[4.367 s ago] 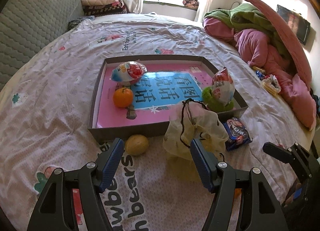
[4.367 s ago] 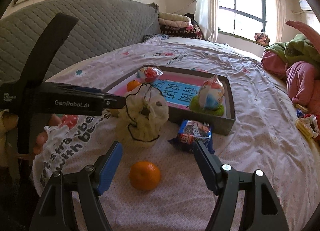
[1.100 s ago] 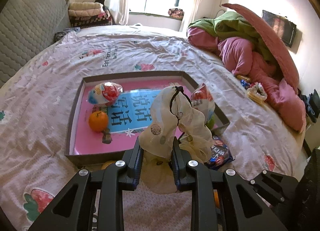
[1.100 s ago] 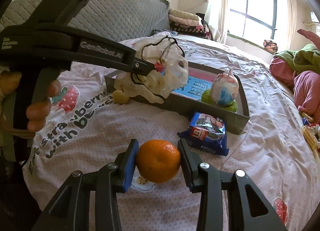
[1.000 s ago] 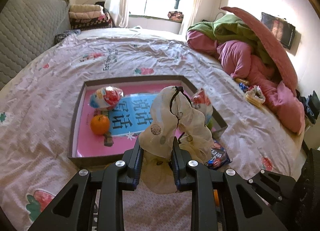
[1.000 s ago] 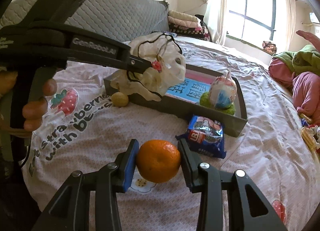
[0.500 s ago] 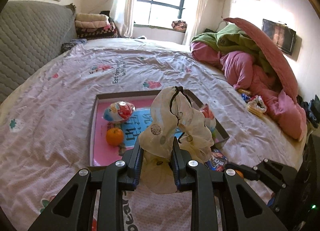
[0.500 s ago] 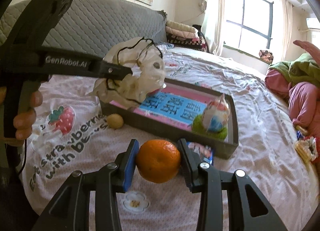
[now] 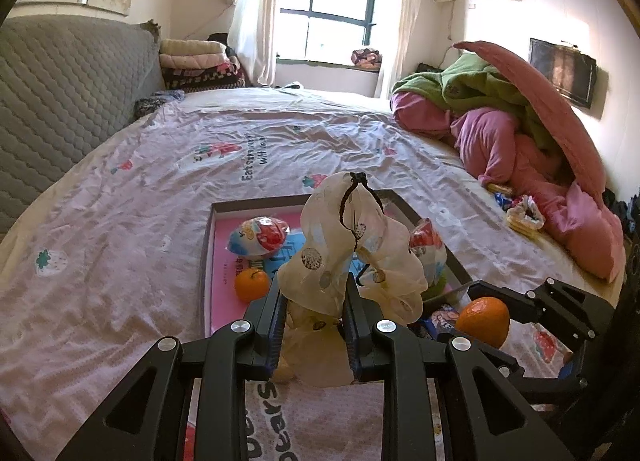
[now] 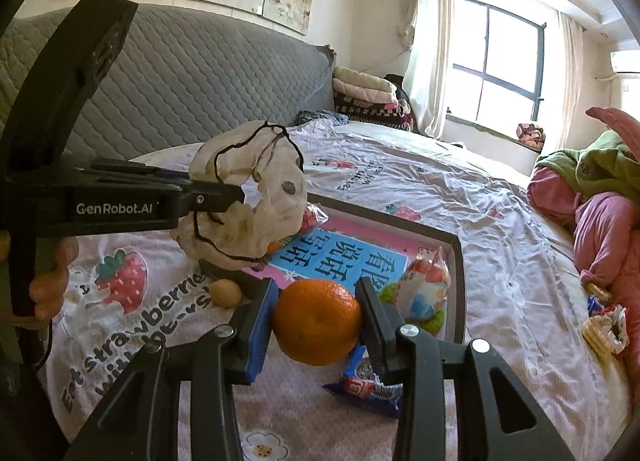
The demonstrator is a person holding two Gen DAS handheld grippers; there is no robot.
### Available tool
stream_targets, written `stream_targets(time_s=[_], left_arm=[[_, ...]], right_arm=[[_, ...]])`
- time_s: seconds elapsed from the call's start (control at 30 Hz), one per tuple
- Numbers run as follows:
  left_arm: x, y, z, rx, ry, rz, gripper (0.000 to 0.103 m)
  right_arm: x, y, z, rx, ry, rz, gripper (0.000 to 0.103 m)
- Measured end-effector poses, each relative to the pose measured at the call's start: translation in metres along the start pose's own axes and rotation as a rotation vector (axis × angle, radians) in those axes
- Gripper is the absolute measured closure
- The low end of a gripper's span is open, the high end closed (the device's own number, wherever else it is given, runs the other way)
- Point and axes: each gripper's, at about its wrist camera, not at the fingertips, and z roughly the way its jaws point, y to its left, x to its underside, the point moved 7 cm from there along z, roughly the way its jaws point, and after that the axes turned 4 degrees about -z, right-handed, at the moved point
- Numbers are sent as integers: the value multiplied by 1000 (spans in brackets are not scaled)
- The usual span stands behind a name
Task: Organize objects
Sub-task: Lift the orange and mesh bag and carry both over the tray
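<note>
Printed "GenRobot.AI" on left tongs (image 10: 224, 197), clamped on cream drawstring cloth bag (image 10: 256, 201) above dark shallow tray (image 10: 456, 285); right tongs (image 10: 316, 317) gripping round orange mandarin (image 10: 316, 321) near tray, above blue biscuit packet (image 10: 364, 381).

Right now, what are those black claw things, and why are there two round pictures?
Each claw is a hand-held gripper, held by a person, with a camera behind it. One picture looks along the left hand-held gripper, shut on a thin drawstring bag. The other looks along the right hand-held gripper, squeezing an orange. Below them, a bed holds a tray with another orange and two wrapped snacks. A blue cookie packet lies beside the tray.
</note>
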Motion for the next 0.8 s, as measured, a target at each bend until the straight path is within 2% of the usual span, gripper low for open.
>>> stream_targets(time_s=[0.8], left_arm=[[-13,13,-2,-15,-26,-17,77]], right_arm=[[-31,-12,11,6,-58,-7,62]])
